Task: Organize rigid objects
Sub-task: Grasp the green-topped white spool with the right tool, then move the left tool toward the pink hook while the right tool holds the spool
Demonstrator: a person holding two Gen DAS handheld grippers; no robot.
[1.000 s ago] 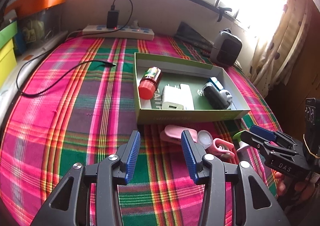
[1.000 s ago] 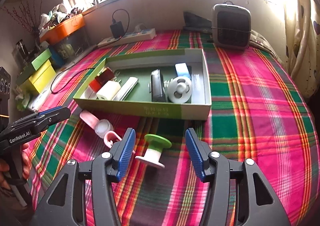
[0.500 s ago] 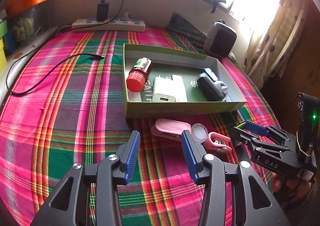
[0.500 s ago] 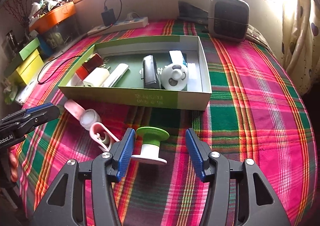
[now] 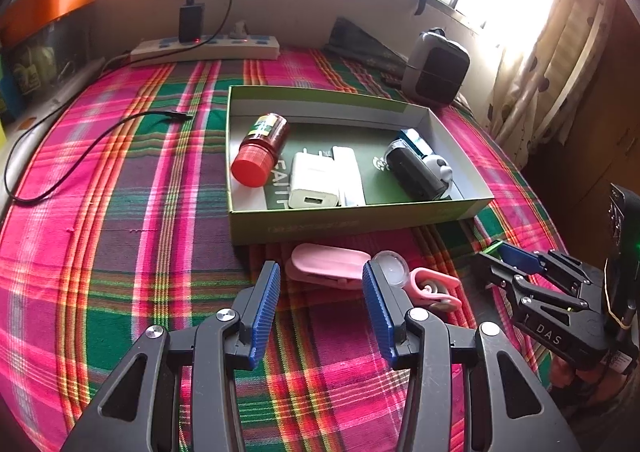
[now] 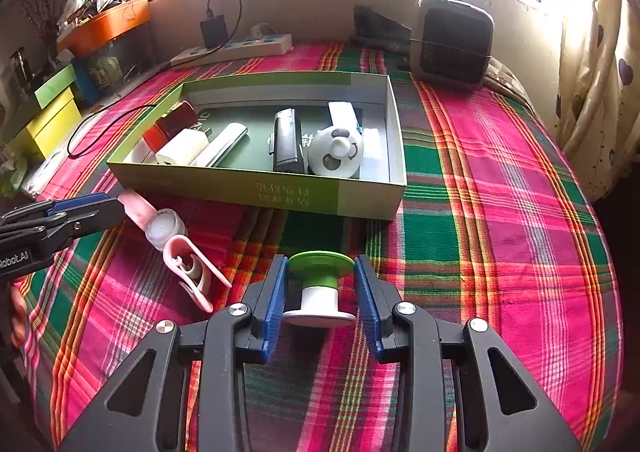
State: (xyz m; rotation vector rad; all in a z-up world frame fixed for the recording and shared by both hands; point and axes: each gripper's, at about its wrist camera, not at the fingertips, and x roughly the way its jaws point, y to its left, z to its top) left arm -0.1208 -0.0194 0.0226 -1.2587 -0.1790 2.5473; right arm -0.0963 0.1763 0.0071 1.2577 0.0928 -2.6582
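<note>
A: Left wrist view, item one: left tongs [image 5: 322, 306] are standing open with nothing between the pads, hovering over the plaid cloth [image 5: 132, 260]. What is lying ahead of them?

B: A pink clip [image 5: 326, 266] is lying flat just beyond the fingertips, close to the near wall of the green box [image 5: 352, 221]. Beside it a small round clear-lidded pot [image 5: 392, 270] is touching a second pink clip [image 5: 434, 288]. Right tongs [image 5: 506, 258] are showing at the right edge; a sliver of green is peeking out at their tips.

A: Box contents?

B: A red-capped bottle [image 5: 260, 151] is lying on its side at the left end, a white charger [image 5: 312, 183] is sitting mid-box, and a black device [image 5: 414, 171] is resting toward the right end. Behind the box, a power strip [image 5: 204, 47] and a small grey heater [image 5: 436, 69] are sitting near the wall.

A: Right wrist view, item two?

B: Right tongs [image 6: 320, 294] have just been closing, and the green-and-white spool [image 6: 320, 288] is sitting between the blue pads [image 6: 276, 302]. Both pads are meeting its green flange, so the spool is being gripped. It is lying over the cloth just in front of the box [image 6: 256, 187], outside it.

A: Anything else in this view?

B: A white panda-faced gadget [image 6: 336, 151] is lying in the box beside the black device [image 6: 287, 139]. Left tongs [image 6: 86, 209] are entering from the left, their tips next to the pink clip [image 6: 136, 207]; whether they are touching it I cannot tell. The round pot [image 6: 166, 228] and second clip [image 6: 192, 268] are lying between both tongs.
</note>
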